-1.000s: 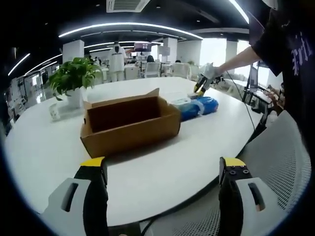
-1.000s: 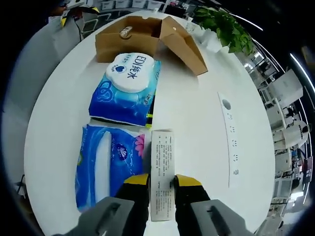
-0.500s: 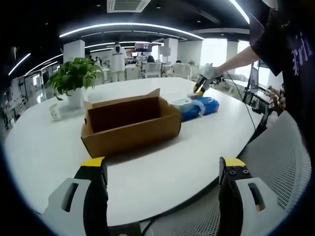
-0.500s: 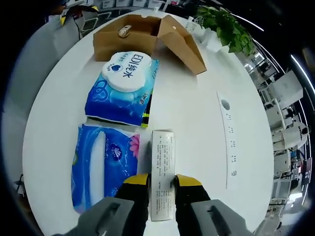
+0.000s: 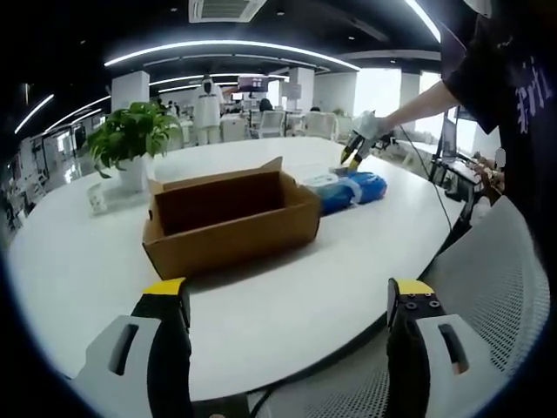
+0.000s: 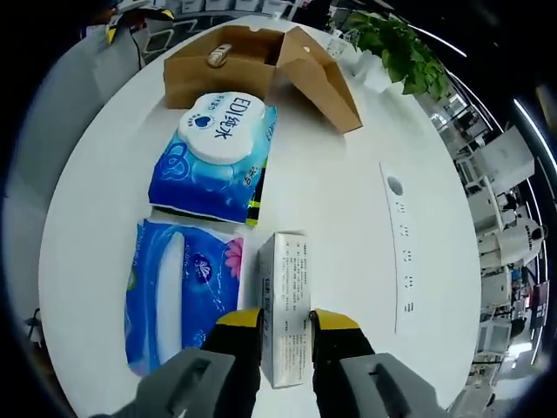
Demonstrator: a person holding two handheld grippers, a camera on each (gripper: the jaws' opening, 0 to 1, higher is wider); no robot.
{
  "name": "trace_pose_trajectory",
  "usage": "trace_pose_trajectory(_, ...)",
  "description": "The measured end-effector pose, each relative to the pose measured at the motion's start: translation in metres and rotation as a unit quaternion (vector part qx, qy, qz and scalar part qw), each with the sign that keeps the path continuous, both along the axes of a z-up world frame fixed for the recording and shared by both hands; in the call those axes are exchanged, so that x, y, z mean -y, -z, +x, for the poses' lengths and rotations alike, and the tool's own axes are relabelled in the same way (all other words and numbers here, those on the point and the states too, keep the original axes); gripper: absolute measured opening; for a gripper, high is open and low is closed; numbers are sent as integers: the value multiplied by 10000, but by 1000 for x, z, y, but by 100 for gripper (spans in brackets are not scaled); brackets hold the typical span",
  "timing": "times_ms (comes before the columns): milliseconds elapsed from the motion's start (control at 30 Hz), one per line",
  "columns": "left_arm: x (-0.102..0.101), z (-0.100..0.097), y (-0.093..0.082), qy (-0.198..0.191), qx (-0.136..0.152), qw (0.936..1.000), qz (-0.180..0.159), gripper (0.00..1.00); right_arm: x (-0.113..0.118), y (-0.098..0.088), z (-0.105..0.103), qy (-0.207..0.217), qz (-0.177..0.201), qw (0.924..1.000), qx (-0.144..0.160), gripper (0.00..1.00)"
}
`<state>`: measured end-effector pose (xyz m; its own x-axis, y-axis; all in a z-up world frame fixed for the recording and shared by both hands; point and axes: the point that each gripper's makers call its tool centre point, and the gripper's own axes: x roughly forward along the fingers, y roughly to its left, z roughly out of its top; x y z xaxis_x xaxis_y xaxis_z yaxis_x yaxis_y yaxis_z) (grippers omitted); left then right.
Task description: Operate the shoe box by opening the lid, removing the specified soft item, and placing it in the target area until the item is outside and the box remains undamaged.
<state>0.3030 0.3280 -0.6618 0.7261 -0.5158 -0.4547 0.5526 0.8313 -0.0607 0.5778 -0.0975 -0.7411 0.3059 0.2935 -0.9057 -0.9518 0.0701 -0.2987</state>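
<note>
White carton (image 6: 285, 306) sits pinched between the right gripper's (image 6: 284, 335) yellow-tipped jaws; its near end is hidden behind them and the print on it is too small to read. Just beside it lies a blue tissue pack (image 6: 178, 291), its lower edge cut off by the gripper body. Beyond that is a blue wipes pack (image 6: 213, 153) with a white lid, close to the box (image 6: 252, 65), which stands open with its lid folded back; a small object inside is hard to make out. In the left gripper view the left gripper (image 5: 287, 305) has its jaws spread wide over the table (image 5: 287, 305) edge, holding nothing. A plant (image 5: 130, 132) stands past the box (image 5: 228, 216).
</note>
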Motion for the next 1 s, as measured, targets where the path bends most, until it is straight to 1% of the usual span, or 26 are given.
trace_pose_trajectory(367,0,1,0,-9,6,10000,21,93,1,-4,2,99,57,9999,40,23)
trace_pose_trajectory(567,0,1,0,27,8,10000,14,93,-1,-14,1,200,148,9996,101,28)
trace_pose_trajectory(667,0,1,0,38,17,10000,9,93,-2,-19,-2,242,172,9995,109,32)
trace_pose_trajectory(867,1,1,0,75,22,10000,12,93,-10,-29,-10,335,280,9990,137,37)
trace_pose_trajectory(900,1,1,0,78,22,10000,14,93,-11,-31,-11,360,310,9988,137,38)
trace_pose_trajectory(1000,1,1,1,99,36,9999,21,94,-17,-35,-18,495,452,9977,60,49)
